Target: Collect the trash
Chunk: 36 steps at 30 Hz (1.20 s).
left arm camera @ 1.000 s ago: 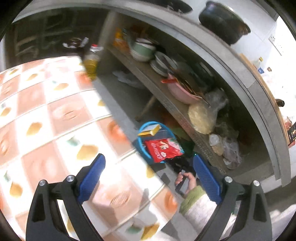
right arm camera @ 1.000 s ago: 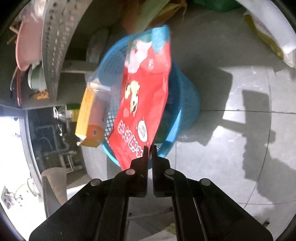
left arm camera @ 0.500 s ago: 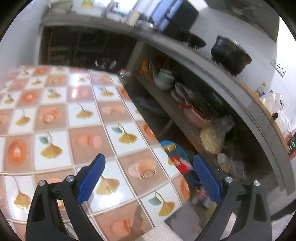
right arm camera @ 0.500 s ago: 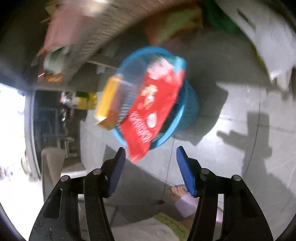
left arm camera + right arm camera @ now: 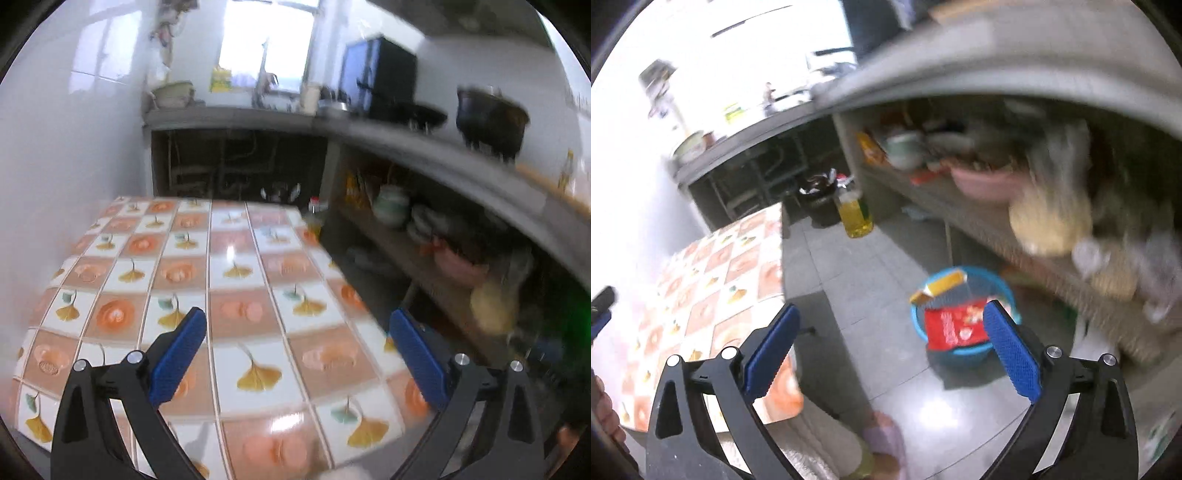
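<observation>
Blue basket [image 5: 964, 332] sits on the grey floor [image 5: 871, 280] below the counter shelf, and holds the trash: a red snack bag [image 5: 955, 326] lying flat across its mouth w/ one edge over the near rim, plus a yellow carton [image 5: 942, 286] leaning on the far rim, sticking out over the side. Right gripper [image 5: 892, 349] is up above the floor, jaws opening to full spread, nothing between the blue pads; basket shows thru the gap near the right pad, well apart from it. Left gripper [image 5: 295, 354] has jaws wide apart too, empty, over the tiled tabletop [image 5: 236, 295] w/ orange & leaf pattern; no trash seen on the tiles in that view. Bottle of yellow oil [image 5: 855, 218] stands upright on the floor by the table corner, a dark bucket-like container [image 5: 816, 195] just behind it, contents too blurred to tell. On the shelf: pink bowl [image 5: 982, 182], green pot [image 5: 905, 149], pale round bundle [image 5: 1049, 225] in plastic, all smeared by motion blur. Dark pot [image 5: 491, 122] on the countertop in the left view.
</observation>
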Each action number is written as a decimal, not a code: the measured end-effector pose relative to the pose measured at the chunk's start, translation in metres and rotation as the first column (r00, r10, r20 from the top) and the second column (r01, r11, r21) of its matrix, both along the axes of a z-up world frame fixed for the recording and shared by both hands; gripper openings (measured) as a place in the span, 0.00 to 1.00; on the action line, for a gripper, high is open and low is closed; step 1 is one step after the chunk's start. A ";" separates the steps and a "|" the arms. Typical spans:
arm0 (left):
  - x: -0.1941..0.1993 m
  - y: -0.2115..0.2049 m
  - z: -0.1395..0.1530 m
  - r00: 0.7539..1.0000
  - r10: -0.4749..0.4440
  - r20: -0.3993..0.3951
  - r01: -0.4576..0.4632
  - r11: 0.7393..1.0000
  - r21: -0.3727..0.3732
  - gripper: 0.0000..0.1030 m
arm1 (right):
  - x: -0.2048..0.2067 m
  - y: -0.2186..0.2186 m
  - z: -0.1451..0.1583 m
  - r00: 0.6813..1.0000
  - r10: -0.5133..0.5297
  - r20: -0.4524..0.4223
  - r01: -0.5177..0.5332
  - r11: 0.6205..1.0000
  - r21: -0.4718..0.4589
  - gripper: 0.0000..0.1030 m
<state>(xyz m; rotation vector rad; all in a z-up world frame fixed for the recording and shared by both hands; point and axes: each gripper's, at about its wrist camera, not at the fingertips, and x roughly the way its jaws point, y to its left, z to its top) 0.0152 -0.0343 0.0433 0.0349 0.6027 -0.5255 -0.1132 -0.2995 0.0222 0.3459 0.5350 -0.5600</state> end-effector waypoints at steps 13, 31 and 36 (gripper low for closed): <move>-0.003 0.025 -0.014 0.969 0.248 -0.009 -0.247 0.966 0.073 0.95 | -0.005 0.049 0.014 0.995 0.095 0.015 -0.090 0.979 -0.183 0.92; -0.023 -0.018 -0.034 0.985 0.168 -0.037 -0.147 0.936 0.320 0.95 | -0.018 0.012 0.012 0.999 -0.034 -0.007 0.032 0.982 -0.188 0.92; -0.023 -0.022 -0.038 0.987 0.152 -0.059 -0.123 0.933 0.339 0.95 | -0.014 0.010 0.005 0.999 -0.028 -0.040 0.021 0.985 -0.172 0.92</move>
